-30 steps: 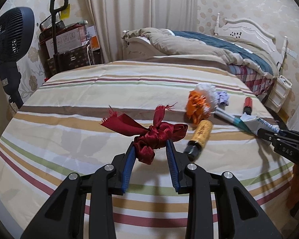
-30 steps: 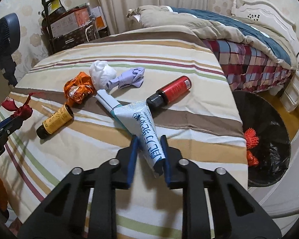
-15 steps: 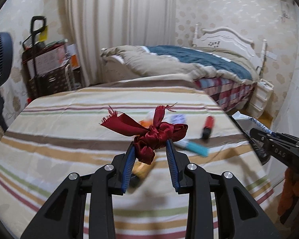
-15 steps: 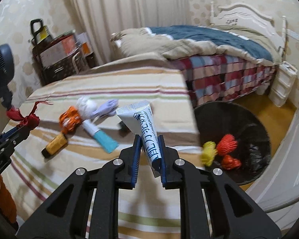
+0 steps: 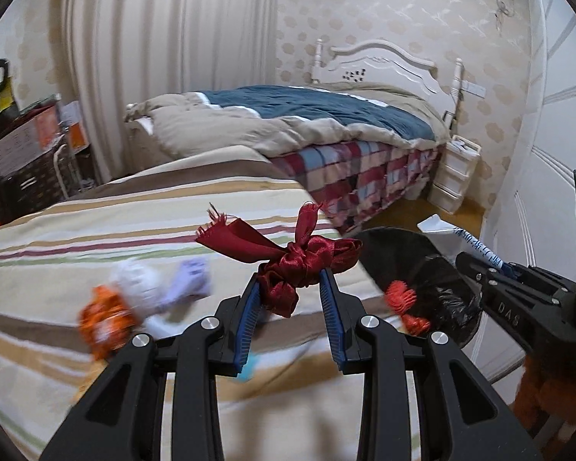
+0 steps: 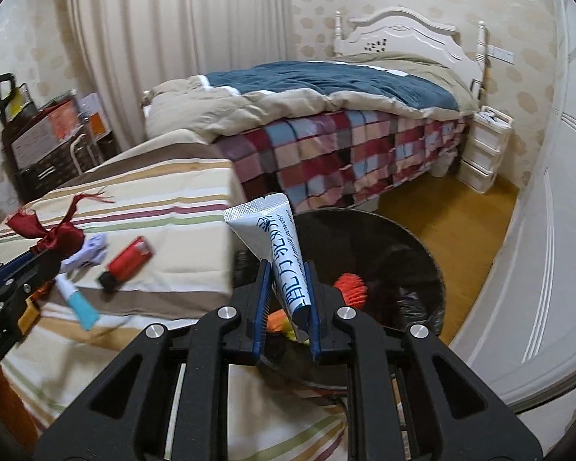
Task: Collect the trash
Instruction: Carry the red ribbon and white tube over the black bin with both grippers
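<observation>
1. Left wrist view: the left gripper (image 5: 291, 303) is closed on a dark red ribbon bow (image 5: 299, 259), pinched at its knot between the blue pads, tails fanning up and to the left. It is held clear above the striped bedcover (image 5: 134, 223).
2. The right gripper (image 6: 287, 299) is clamped tight on a white tube (image 6: 278, 246) with blue lettering, gripped near its lower end, crimped end standing up and tilted left. In the left view that same tube shows at the far right.
3. A black-lined bin (image 6: 414, 265) stands on the floor just beside the right edge of the striped cover. The tube sits in line with its opening; the bow is near its left rim. Judgement: both items are carried at once for dropping in the bin, which saves a trip.
4. The bin already holds orange bits (image 6: 351, 286); exactly what they are cannot be told.
5. Trash on the cover: a red bottle (image 6: 128, 259), a lilac wad (image 6: 90, 251), a small teal-ended tube (image 6: 76, 301), an orange wrapper (image 5: 105, 320) and a white wad (image 5: 138, 282), these last two blurred.
6. Judgement: the task is part done. The bow is light and may snag on the pads at release; the tube should fall cleanly.
</observation>
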A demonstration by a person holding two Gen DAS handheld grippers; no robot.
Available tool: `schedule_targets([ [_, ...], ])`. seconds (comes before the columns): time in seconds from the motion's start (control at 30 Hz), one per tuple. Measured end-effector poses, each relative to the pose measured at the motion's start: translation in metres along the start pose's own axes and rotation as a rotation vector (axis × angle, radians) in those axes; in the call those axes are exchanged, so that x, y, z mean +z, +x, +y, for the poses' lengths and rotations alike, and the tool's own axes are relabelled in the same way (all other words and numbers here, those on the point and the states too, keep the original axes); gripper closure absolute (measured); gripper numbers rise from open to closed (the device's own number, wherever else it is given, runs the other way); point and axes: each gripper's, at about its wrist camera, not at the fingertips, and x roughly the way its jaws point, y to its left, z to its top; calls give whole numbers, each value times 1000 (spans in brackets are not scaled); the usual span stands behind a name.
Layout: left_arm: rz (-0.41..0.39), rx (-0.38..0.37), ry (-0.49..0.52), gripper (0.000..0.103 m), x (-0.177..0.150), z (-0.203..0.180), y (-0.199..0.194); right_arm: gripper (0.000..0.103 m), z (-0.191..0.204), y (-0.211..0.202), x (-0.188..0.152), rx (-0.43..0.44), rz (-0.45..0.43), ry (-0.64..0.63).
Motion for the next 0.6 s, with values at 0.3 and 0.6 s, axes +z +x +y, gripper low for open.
schedule_targets([
  [0.3, 54, -46, 65, 70, 8, -49, 54, 86, -43, 33, 5, -58, 20, 55],
  [0.6, 110, -54, 118, 64, 21, -76, 88, 85, -71, 60, 7, -84, 50, 98],
])
